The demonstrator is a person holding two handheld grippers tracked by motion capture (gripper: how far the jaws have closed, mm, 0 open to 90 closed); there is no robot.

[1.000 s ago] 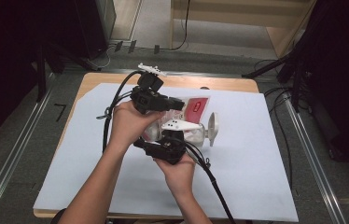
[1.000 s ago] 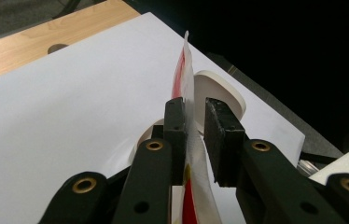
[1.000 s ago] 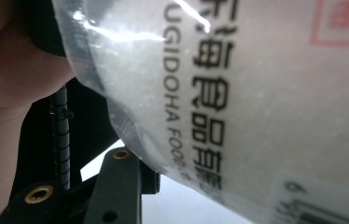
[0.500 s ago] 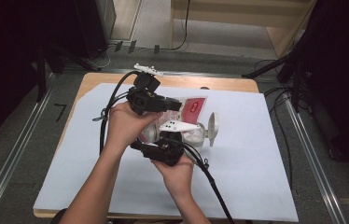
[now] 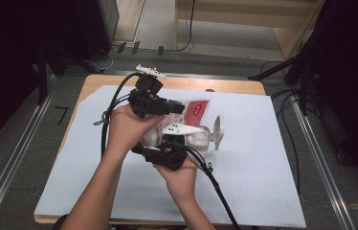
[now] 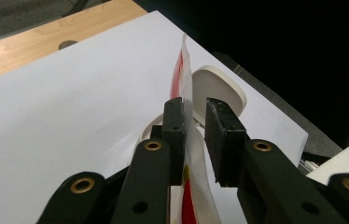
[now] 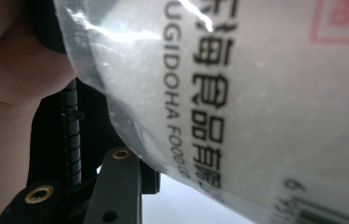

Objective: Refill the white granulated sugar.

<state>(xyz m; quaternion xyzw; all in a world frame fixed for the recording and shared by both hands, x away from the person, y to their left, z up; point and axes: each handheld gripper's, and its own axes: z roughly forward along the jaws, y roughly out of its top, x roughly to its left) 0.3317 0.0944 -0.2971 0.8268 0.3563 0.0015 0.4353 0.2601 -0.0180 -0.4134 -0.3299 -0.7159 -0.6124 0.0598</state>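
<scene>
Compared with the earlier high views, almost nothing differs: both hands keep the same places over the white sheet (image 5: pixel 273 182) that covers the wooden table (image 5: pixel 225 85), and the bag stays between them.

The task's thing is a clear plastic bag (image 5: pixel 194 109) with a red label and white grains inside. In the high view the left gripper (image 5: pixel 176 108) is held above and behind the right gripper (image 5: pixel 167 143), and the bag lies partly hidden between the two, its red end pointing toward the far right of the table. Just beside it on the sheet stand a clear jar (image 5: pixel 201 139) and its white lid (image 5: pixel 218 130), the lid standing on its edge.

In the left gripper view the bag (image 6: pixel 185 93) stands on edge between the jaws – its thin top rim runs away from the camera toward the lid (image 6: pixel 221 88). The left jaw touches the film, while a narrow gap shows before the right pad, so the left gripper (image 6: pixel 196 119) is slightly open and does not press the bag.

In the right gripper view the bag (image 7: pixel 256 93) is very close to the camera (printed black letters run along its long axis, from top to bottom of the picture). One black jaw of the right gripper (image 7: pixel 116 186) shows under the film; whether this gripper clamps the bag cannot be told.
</scene>
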